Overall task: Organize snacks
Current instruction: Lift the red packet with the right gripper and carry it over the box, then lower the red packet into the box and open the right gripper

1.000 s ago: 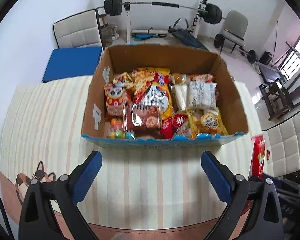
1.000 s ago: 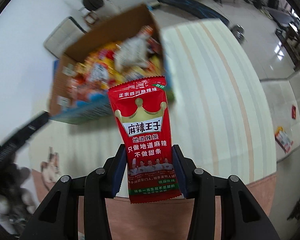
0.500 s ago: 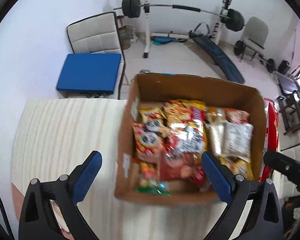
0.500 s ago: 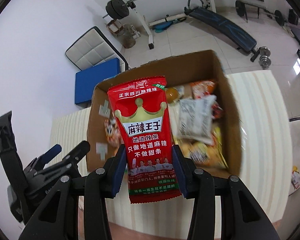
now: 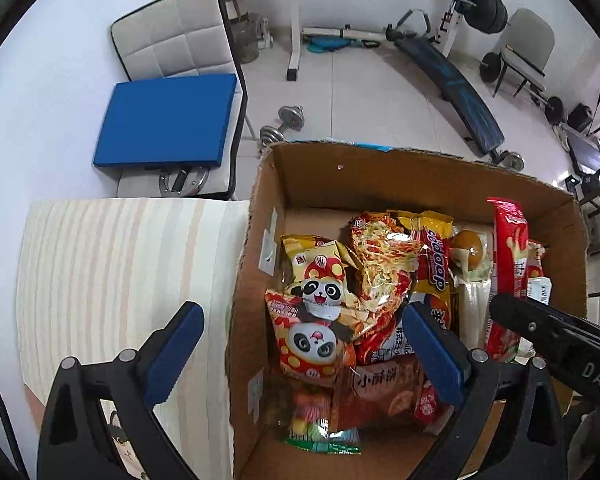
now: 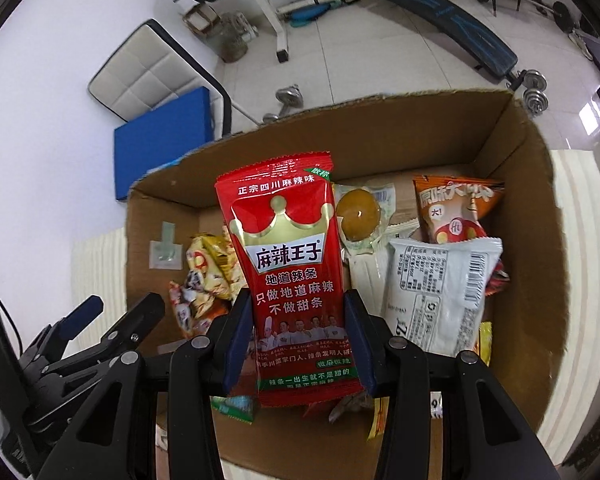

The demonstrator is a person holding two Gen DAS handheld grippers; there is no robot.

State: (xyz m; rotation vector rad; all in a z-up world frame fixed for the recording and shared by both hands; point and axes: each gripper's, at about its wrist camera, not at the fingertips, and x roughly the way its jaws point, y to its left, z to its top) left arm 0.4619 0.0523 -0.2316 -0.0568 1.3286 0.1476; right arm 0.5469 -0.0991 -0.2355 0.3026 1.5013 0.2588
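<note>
Gym room, striped cloth (image 5: 112, 264), cardboard box (image 5: 384, 176) of snacks.
Both grippers point steeply down over the box. Right gripper (image 6: 298, 344) clamps a glossy red pouch (image 6: 292, 280) by its lower half, upright above the crinkly packets. Left gripper (image 5: 300, 354) gapes wide and empty, its blue pads straddling the box's 9 o'clock wall, a panda packet (image 5: 320, 320) between them.

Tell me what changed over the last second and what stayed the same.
Both grippers moved from over the striped table to above the cardboard box. The right gripper carried the red snack packet along and now holds it over the snacks inside. The left gripper now straddles the box's left wall. Unchanged: right jaws clamped on the packet, left jaws open and empty, box contents undisturbed.
</note>
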